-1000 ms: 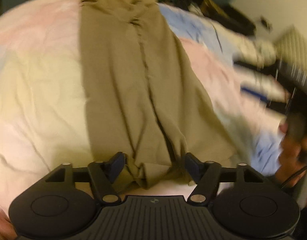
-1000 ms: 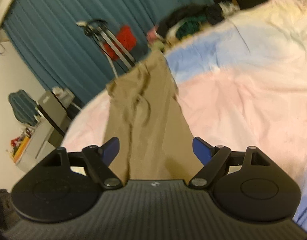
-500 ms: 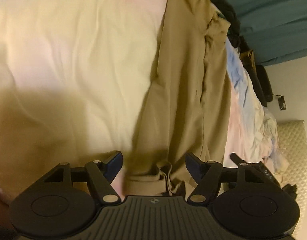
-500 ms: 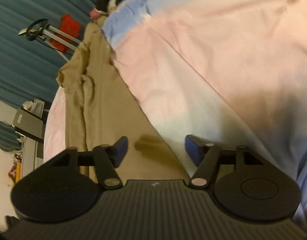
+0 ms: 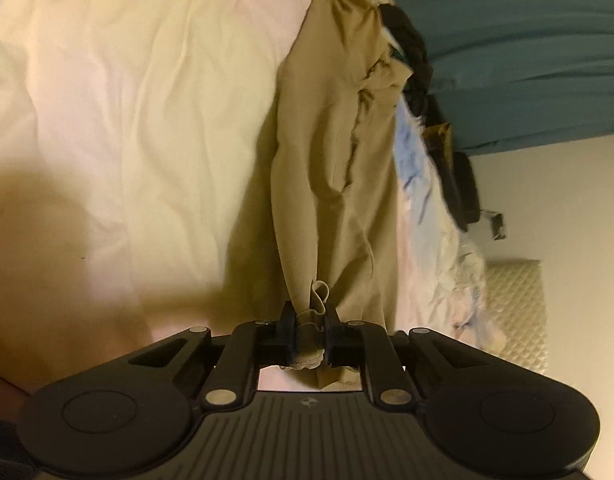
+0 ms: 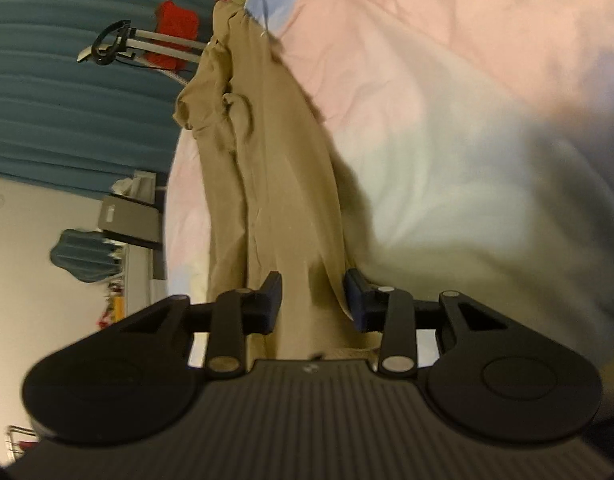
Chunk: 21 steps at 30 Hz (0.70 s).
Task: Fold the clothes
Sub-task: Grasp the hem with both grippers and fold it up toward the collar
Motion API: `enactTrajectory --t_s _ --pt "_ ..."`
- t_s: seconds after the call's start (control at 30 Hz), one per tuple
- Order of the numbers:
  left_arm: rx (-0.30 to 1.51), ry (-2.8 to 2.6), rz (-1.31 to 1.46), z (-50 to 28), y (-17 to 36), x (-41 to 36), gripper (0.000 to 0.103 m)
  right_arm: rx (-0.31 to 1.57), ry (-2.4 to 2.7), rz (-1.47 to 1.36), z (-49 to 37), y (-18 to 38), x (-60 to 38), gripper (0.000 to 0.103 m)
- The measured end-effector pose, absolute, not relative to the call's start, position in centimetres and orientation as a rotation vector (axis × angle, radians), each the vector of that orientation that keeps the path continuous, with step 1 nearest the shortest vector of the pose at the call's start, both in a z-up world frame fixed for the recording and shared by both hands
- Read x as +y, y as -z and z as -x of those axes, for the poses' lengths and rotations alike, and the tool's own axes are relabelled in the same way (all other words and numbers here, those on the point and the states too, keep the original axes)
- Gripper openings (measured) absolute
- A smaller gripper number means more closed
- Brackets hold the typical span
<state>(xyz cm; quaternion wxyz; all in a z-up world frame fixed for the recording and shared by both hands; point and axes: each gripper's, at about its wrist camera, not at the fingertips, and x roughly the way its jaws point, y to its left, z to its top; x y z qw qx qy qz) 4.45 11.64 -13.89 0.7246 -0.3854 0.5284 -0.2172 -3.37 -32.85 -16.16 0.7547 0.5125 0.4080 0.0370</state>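
Pastel bedsheet (image 5: 127,120), teal curtain (image 5: 507,40), red bag (image 6: 175,34) on a metal stand (image 6: 119,42), quilted headboard (image 5: 519,300).

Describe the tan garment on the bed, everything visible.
The tan garment is a long, soft, finely ribbed khaki piece lying lengthwise on the pastel bedsheet, its far end bunched. The left gripper is closing, pinching its near hem; the right gripper is closing with the other near edge between its pads, not yet pressed.

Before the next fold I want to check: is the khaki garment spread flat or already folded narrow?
Folded narrow: the khaki garment lies as one long, layered strip on the bedsheet, with rumpled edges along its length.
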Motion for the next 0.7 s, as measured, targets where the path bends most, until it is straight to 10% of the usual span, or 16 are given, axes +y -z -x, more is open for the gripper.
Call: enactTrajectory --t_s 0.17,0.33,0.4,0.47,0.53,0.57,0.7 --pt "1.296 0.36 0.789 -5.7 15.2 10.9 0.047 0.97 0.082 -1.046 3.1 16.7 -32.9 0.04" --pt "1.311 0.384 0.73 -5.6 15.3 9.6 0.057 0.998 0.111 -0.947 2.5 17.2 -32.1 0.044" --pt "1.307 0.398 0.693 -5.2 15.1 8.9 0.056 1.006 0.067 -0.942 2.2 17.1 -31.3 0.058" --pt "1.316 0.398 0.699 -4.9 14.7 9.1 0.028 1.016 0.0 -0.957 1.8 16.9 -30.9 0.059" --pt "1.32 0.407 0.706 -4.7 14.5 9.2 0.02 1.015 -0.096 -0.965 1.7 16.4 -30.5 0.046" --pt "1.316 0.41 0.699 -4.6 14.1 9.3 0.018 1.013 -0.142 -0.968 1.6 16.1 -30.3 0.018" --pt "1.221 0.474 0.738 -3.7 10.2 10.3 0.016 0.963 -0.171 -0.919 2.0 13.4 -30.1 0.011"
